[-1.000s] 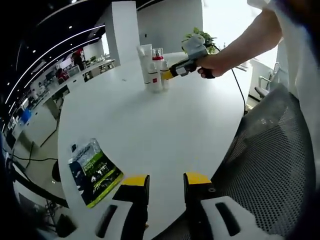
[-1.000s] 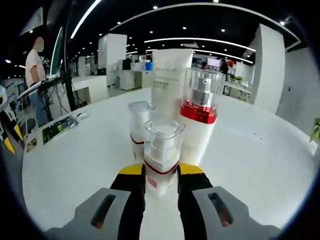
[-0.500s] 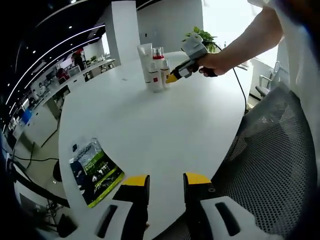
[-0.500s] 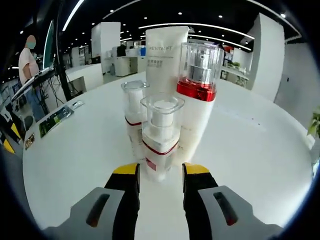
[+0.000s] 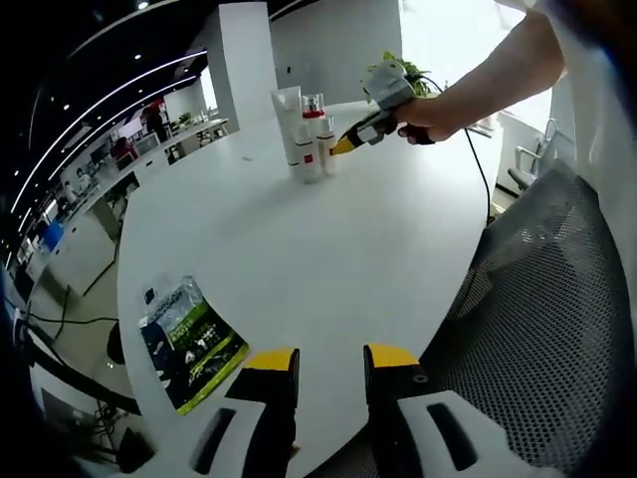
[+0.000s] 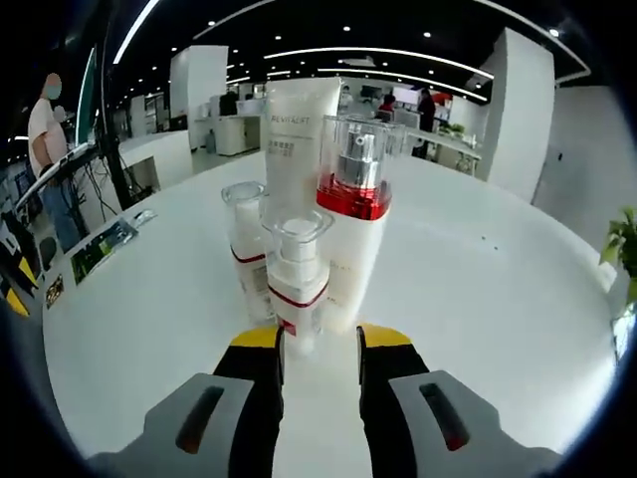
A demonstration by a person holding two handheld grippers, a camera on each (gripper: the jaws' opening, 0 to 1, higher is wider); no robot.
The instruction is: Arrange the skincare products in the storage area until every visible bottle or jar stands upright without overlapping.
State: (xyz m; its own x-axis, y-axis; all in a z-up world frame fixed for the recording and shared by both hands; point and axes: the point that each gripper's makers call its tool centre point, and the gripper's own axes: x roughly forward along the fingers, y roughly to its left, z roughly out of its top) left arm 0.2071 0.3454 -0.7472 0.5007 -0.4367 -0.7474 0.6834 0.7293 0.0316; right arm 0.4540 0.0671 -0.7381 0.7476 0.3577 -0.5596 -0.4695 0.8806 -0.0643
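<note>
Backing off, the right gripper point(image 6: 318, 344) has let go of the small pump bottle point(image 6: 297, 289); its jaws stand open just short of it. Behind stand a second small bottle point(image 6: 246, 261), the red-collared bottle point(image 6: 350, 234) and the tube point(image 6: 297, 139), all upright mid-table point(image 6: 498, 299), clustered close. Left gripper point(image 5: 318, 368) idles open at the table's near edge. Arranging looks essentially finished.

Pump bottles, clear cap: 3, namely one tall bottle with red collar point(image 6: 350, 239), one small front bottle point(image 6: 297, 284), one small rear bottle point(image 6: 247, 259)
Squeeze tube, white, standing on its cap: 1 point(image 6: 299, 139)
Printed packet, lying flat on the table: 1 point(image 5: 186, 339)
Round white table: 1 point(image 5: 328, 249)
Mesh chair: 1 point(image 5: 542, 329)
Potted plant: 1 point(image 5: 398, 70)
</note>
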